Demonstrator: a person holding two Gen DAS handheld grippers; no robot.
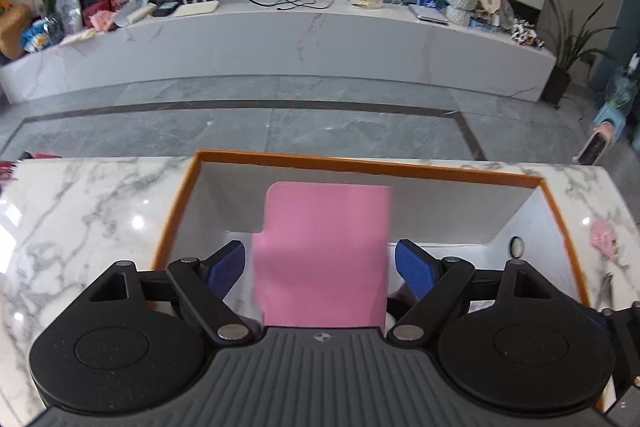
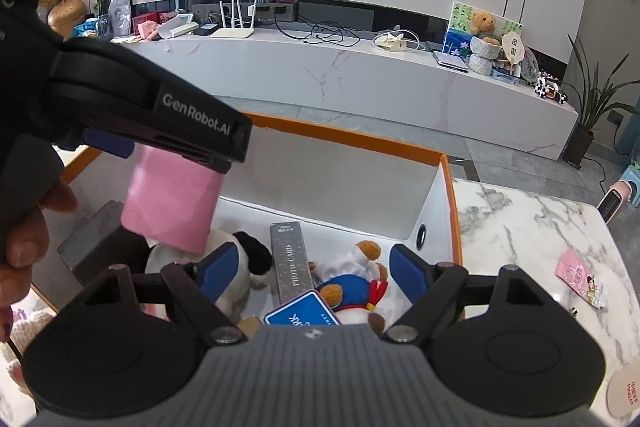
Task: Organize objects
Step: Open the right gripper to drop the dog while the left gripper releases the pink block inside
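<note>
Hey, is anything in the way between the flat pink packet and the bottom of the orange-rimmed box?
Yes. A black-and-white plush toy lies in the orange-rimmed white box right beneath the flat pink packet, which would likely land on it.

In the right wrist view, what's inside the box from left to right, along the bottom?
Black-and-white plush → grey photo card box → duck plush → hole in the box wall.

You have a plain pink card [image 1: 322, 255] over a box [image 1: 368, 165] with an orange rim and white walls. Your table [image 1: 80, 211] is white marble with grey veins. Inside lie a black-and-white plush [image 2: 244, 251], a silver photo-card box [image 2: 290, 259] and a blue sign [image 2: 302, 313].
</note>
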